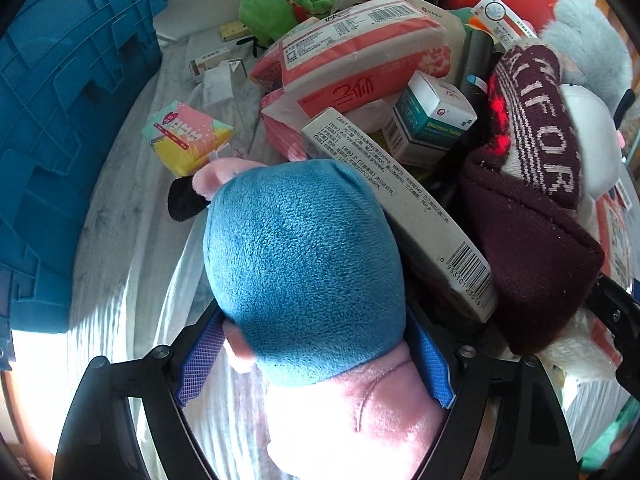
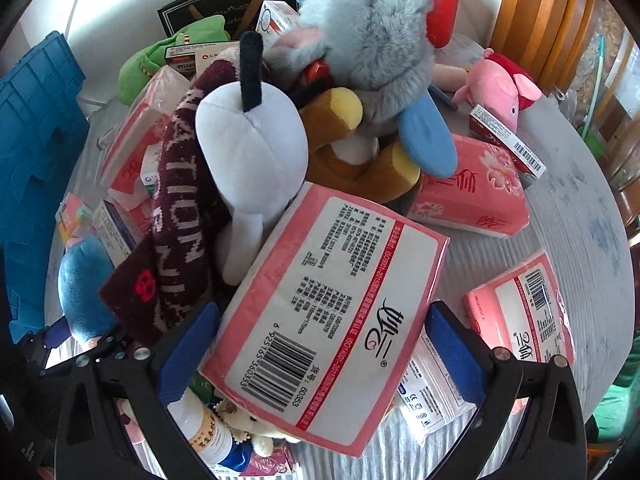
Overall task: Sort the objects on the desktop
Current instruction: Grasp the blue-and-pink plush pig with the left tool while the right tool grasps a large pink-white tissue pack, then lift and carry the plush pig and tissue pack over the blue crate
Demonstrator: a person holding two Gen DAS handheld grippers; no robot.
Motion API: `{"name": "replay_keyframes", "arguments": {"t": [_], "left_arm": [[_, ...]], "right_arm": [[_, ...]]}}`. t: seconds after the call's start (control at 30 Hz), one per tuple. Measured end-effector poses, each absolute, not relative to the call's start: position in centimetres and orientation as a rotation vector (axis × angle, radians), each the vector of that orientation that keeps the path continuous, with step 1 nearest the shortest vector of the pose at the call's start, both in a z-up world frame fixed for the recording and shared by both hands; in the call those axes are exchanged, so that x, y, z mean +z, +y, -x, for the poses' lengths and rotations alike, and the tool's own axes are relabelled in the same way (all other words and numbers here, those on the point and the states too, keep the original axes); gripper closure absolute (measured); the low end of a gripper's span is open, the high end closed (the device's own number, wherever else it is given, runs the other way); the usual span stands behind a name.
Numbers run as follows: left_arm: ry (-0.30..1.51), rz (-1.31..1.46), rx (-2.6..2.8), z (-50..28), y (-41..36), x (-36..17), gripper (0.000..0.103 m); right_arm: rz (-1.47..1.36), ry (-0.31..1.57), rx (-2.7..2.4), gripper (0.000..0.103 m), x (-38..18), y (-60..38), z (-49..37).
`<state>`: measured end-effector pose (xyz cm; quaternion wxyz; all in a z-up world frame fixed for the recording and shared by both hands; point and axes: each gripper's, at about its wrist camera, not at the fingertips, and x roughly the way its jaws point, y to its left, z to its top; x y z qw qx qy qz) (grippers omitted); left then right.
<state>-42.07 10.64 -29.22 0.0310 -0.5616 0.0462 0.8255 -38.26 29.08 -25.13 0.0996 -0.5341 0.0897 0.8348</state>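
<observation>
In the left wrist view my left gripper (image 1: pixel 316 360) is shut on a blue and pink plush toy (image 1: pixel 304 264). Its blue pads (image 1: pixel 200 356) press the toy's sides at the near edge of the pile. The same toy (image 2: pixel 86 288) shows at the far left of the right wrist view. My right gripper (image 2: pixel 320 344) is shut on a pink tissue pack (image 2: pixel 328 320) with a white label and barcode. That pack sits tilted over the heap, and one pad (image 2: pixel 456 352) lies against each long edge.
A blue plastic crate (image 1: pixel 60 120) stands on the left. The heap holds a maroon knit hat (image 1: pixel 532 200), a long white box (image 1: pixel 400 216), a white plush (image 2: pixel 248 140), a grey plush (image 2: pixel 372 40) and more tissue packs (image 2: pixel 472 188). At the back right is a wooden chair (image 2: pixel 540 20).
</observation>
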Motion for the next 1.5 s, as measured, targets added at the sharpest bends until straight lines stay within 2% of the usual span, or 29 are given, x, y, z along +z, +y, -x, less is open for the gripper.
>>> {"name": "replay_keyframes", "arguments": {"t": [0.5, 0.73, 0.83, 1.0, 1.37, 1.5], "left_arm": [[0.154, 1.757, 2.544, 42.7, 10.9, -29.3, 0.017], [0.165, 1.749, 2.544, 42.8, 10.9, -29.1, 0.017], [0.177, 1.723, 2.545, 42.7, 10.8, -28.8, 0.027], [0.172, 1.692, 2.543, 42.2, 10.4, -28.1, 0.035], [0.199, 1.562, 2.611, 39.6, 11.7, -25.0, 0.038], [0.193, 1.490, 2.652, 38.6, 9.9, -23.9, 0.038]], "right_arm": [[1.594, 0.273, 2.455, 0.000, -25.3, 29.3, 38.3], [1.644, 0.430, 2.425, 0.000, -26.2, 30.5, 38.0], [1.646, 0.442, 2.439, 0.000, -26.8, 30.2, 38.4], [1.631, 0.389, 2.466, 0.000, -26.5, 29.7, 37.8], [1.568, 0.336, 2.528, 0.002, -24.2, 29.0, 35.3], [1.513, 0.327, 2.572, 0.002, -22.4, 28.9, 34.4]]}}
